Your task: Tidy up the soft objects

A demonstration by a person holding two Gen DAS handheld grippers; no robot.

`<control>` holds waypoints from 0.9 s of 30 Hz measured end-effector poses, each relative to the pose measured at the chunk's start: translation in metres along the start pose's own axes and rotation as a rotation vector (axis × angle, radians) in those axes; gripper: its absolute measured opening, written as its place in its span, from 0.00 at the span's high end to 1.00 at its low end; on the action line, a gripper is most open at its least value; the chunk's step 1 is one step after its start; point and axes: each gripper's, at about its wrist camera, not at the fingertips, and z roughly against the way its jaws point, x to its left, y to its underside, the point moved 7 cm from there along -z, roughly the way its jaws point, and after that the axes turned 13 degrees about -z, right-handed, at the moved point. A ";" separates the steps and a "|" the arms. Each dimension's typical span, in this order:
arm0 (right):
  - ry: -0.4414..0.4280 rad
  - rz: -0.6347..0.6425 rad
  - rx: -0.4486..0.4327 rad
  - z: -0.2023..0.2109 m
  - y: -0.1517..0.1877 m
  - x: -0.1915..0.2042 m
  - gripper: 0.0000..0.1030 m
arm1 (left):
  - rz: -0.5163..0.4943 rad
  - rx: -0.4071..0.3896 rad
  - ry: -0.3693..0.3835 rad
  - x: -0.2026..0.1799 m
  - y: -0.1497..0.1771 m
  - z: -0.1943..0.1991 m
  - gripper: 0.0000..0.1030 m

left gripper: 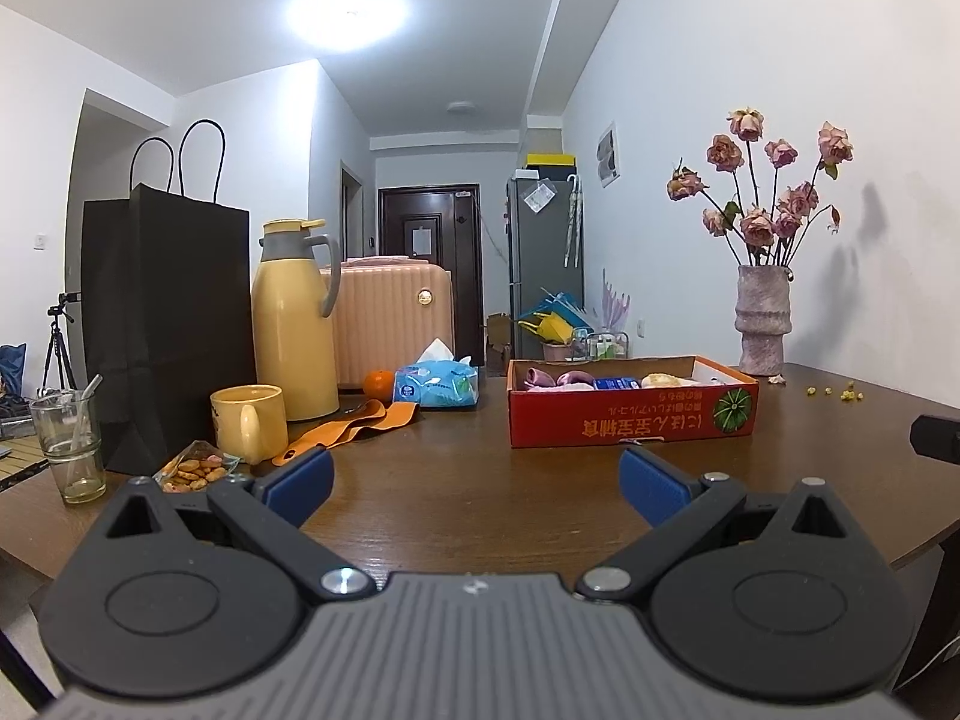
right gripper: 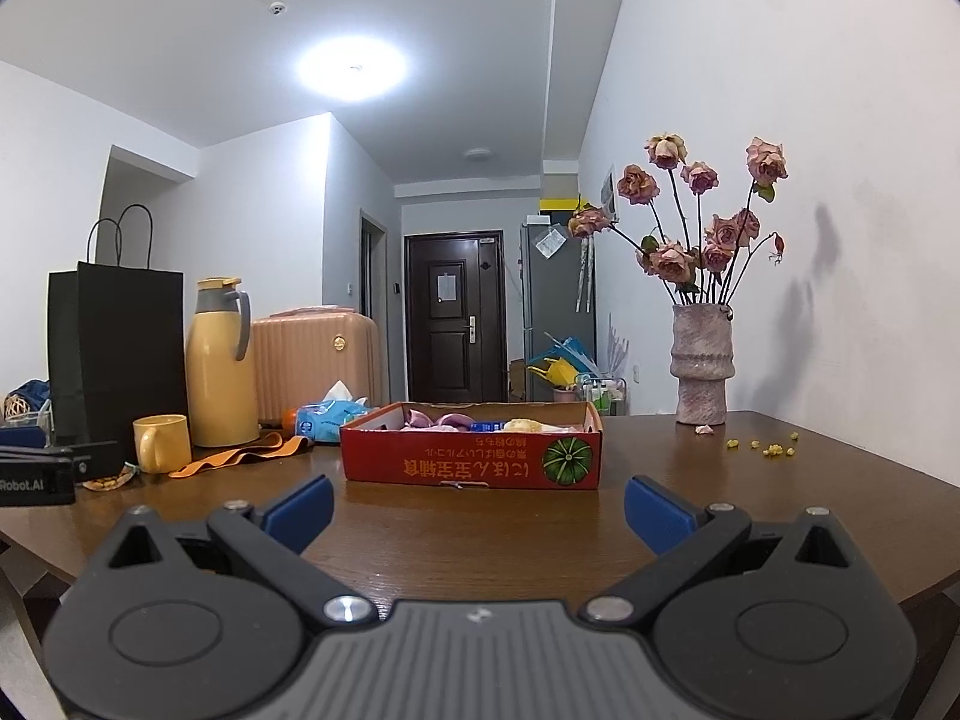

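Red cardboard box of soft items sits on table beyond left gripper and right gripper; both spread wide, empty

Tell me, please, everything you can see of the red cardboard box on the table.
The red cardboard box is a shallow open tray, lying flat on the brown wooden table. Its front wall carries yellow print that reads upside down and a green pumpkin picture at the right end. Inside lie soft pink and purple pieces, a small blue pack and something pale yellow. Neither claw touches it; both are open, short of it.
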 end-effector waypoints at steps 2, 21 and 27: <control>-0.001 0.004 0.002 0.000 0.001 0.000 0.00 | -0.001 0.001 0.001 0.000 0.001 0.000 0.00; -0.007 -0.003 -0.002 0.000 -0.002 -0.002 0.00 | -0.009 -0.006 0.014 -0.001 0.003 0.002 0.00; -0.006 -0.002 -0.003 0.001 0.000 -0.002 0.00 | -0.008 -0.008 0.018 0.000 0.003 0.002 0.00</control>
